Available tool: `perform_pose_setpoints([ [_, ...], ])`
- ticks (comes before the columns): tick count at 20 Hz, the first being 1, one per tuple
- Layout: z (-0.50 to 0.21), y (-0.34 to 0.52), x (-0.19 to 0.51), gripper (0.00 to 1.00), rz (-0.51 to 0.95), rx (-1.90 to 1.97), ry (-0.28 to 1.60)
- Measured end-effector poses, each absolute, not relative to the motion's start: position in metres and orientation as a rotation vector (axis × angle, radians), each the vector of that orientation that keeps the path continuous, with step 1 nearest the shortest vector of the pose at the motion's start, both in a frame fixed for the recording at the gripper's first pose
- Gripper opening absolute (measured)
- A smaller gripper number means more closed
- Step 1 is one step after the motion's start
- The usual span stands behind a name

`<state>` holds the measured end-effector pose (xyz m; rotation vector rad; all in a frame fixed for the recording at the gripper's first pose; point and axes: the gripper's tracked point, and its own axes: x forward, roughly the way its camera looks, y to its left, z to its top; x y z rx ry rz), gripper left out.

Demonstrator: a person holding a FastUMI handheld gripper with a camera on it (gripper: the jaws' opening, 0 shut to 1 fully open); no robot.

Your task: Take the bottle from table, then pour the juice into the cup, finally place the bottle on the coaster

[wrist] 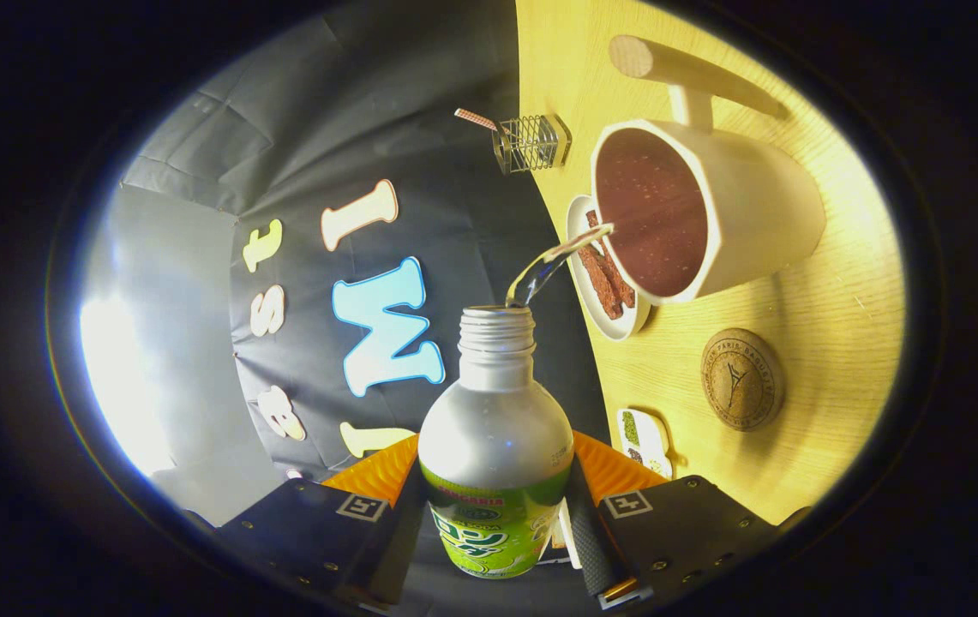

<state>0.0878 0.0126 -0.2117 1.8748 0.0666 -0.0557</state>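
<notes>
Hand-held gripper (497, 523) clamped on the bottle (495, 454), both fingers pressing its labelled lower body, one on each side. Bottle is tipped, open threaded neck pointing at the cup (703, 210). Clear stream of juice (553, 261) runs from the mouth to the cup's near rim. Cup sits on the wooden bench (831, 343), beyond the fingers, dark speckled inside. Small white dish (604, 283) with brown sticks is tucked just beside the cup on the bottle side, right under the stream's path. Round cork coaster (742, 379) lies bare near the cup, apart from it. Wire holder (531, 142) stands at the bench edge past the cup. Wooden cylinder (694, 73) lies behind the cup. Small white tray (645, 439) sits near the fingers.
</notes>
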Motion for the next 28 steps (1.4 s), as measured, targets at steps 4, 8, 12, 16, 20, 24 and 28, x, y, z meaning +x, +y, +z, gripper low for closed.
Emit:
perform_pose_setpoints([
  [4,-0.204,0.012,0.091,0.76,-0.046,1.911,0.049],
  [8,-0.198,0.013,0.089,0.76,-0.048,1.952,0.035],
  [12,-0.195,0.013,0.090,0.76,-0.056,1.982,0.029],
  [16,-0.193,0.012,0.091,0.76,-0.070,2.024,0.019],
  [20,-0.190,0.009,0.089,0.76,-0.086,2.073,0.000],
  [24,-0.187,0.003,0.090,0.76,-0.102,2.093,-0.031],
  [28,-0.186,0.005,0.089,0.76,-0.104,2.130,-0.037],
])
